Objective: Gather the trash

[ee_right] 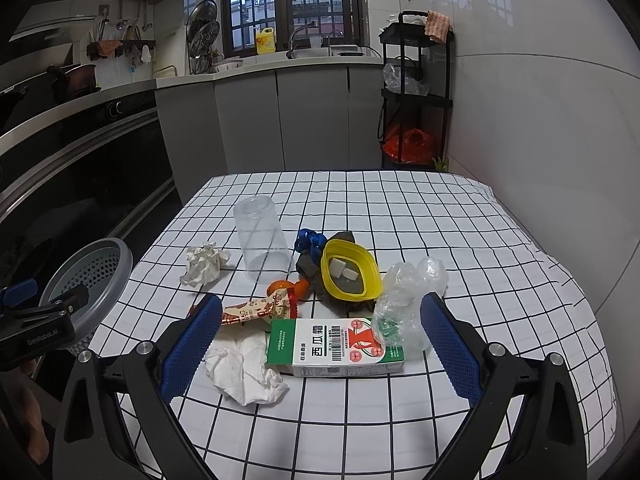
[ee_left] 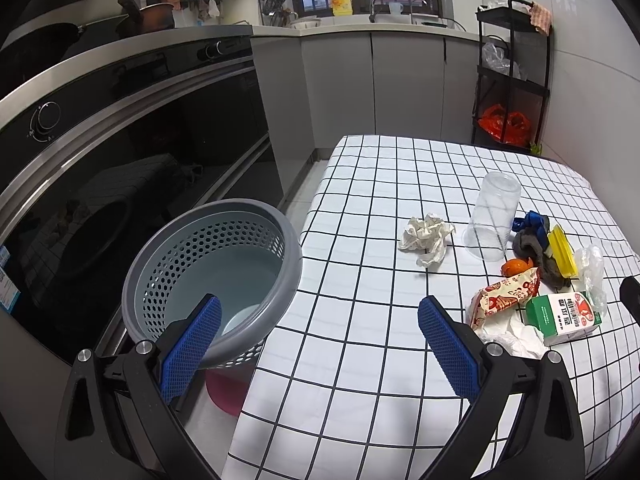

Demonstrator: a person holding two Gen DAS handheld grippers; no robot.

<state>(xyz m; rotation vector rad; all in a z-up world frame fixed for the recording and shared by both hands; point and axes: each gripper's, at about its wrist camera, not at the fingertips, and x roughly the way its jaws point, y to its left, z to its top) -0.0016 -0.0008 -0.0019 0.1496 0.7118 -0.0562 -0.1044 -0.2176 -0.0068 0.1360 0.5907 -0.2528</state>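
Trash lies on a checked tablecloth (ee_right: 440, 220): a green-and-white carton (ee_right: 336, 348), a white tissue (ee_right: 244, 368), a red-printed snack wrapper (ee_right: 256, 308), orange peel (ee_right: 280, 286), a clear plastic cup (ee_right: 262, 238) on its side, a crumpled paper (ee_right: 204, 264), a yellow lid (ee_right: 350, 272) on dark cloth, and a clear crumpled bag (ee_right: 404, 304). My right gripper (ee_right: 320, 344) is open around the carton and tissue. My left gripper (ee_left: 320, 344) is open over the table's left edge, beside the grey perforated bin (ee_left: 212, 276). The carton (ee_left: 564, 316) and crumpled paper (ee_left: 428, 236) show at its right.
A black oven front (ee_left: 120, 184) runs along the left behind the bin. Grey cabinets (ee_right: 300, 120) and a black shelf rack (ee_right: 416, 92) with a red bag stand beyond the table. A white wall (ee_right: 540, 140) borders the table's right. A red object (ee_left: 226, 394) lies under the bin.
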